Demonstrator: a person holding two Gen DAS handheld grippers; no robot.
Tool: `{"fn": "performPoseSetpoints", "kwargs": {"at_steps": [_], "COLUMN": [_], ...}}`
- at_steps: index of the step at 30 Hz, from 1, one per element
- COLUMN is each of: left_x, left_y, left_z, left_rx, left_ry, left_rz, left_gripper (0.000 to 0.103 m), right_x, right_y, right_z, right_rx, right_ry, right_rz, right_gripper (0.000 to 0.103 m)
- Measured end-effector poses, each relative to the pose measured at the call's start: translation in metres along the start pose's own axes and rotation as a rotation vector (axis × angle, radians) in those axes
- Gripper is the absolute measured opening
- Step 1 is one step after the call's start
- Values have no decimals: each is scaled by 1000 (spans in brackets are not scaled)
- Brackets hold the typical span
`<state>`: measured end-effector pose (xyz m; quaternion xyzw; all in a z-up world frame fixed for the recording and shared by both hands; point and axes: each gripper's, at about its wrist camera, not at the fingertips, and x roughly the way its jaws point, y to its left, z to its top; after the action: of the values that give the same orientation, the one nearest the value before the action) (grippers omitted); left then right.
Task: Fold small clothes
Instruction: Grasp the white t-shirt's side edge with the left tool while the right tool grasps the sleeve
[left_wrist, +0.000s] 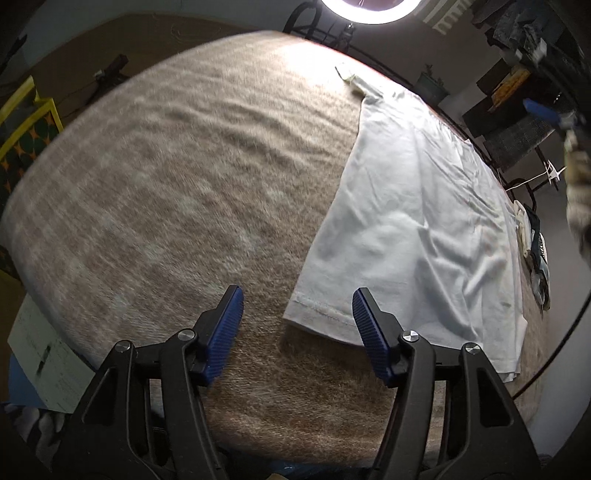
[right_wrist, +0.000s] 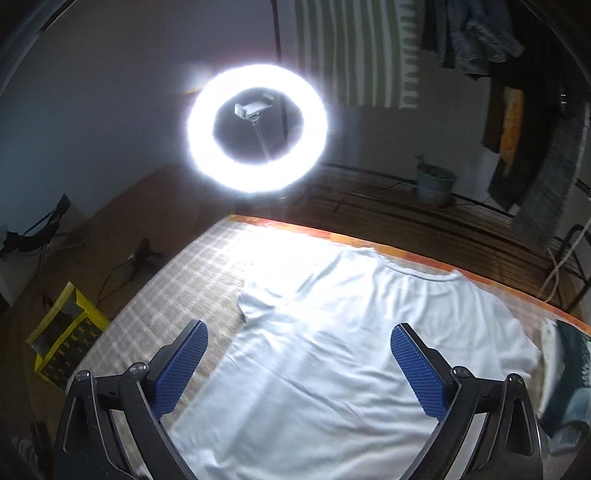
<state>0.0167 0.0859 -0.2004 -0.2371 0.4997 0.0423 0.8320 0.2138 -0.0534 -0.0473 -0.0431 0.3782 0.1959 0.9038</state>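
White T-shirt (right_wrist: 332, 354) flat on blanket (left_wrist: 166, 184), neckline toward ring light (right_wrist: 257, 127); left gripper (left_wrist: 297, 299) and right gripper (right_wrist: 299, 334) both empty, jaws apart.

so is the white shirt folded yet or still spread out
Spread out: the white shirt lies flat on the blanket, one sleeve out sideways, no fold visible.

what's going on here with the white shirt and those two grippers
A person is setting up to fold a white t-shirt spread flat on a beige blanket. The left gripper is open by the shirt's hemmed corner, not gripping it. The right gripper hangs open above the shirt. No fold yet.
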Motion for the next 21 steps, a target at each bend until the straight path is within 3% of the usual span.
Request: {"fn": "performPoseSetpoints", "kwargs": {"at_steps": [5, 8, 10, 12, 21], "left_x": [4, 7, 11, 15, 17], "left_y": [-1, 0, -1, -3, -1], "left_z": [4, 8, 11, 11, 18], "left_rx": [1, -17, -32, -34, -93], "left_ry": [-26, -20, -5, 18, 15], "left_rz": [-2, -27, -64, -106, -194], "left_gripper": [55, 33, 14, 6, 1], "right_x": [57, 101, 129, 160, 251], "right_y": [23, 36, 47, 60, 88], "right_z": [32, 47, 53, 56, 52], "right_rx": [-27, -23, -24, -42, -115], "right_ry": [64, 118, 151, 188, 288], "right_rz": [26, 47, 48, 28, -33], "right_gripper": [97, 95, 88, 85, 76]}}
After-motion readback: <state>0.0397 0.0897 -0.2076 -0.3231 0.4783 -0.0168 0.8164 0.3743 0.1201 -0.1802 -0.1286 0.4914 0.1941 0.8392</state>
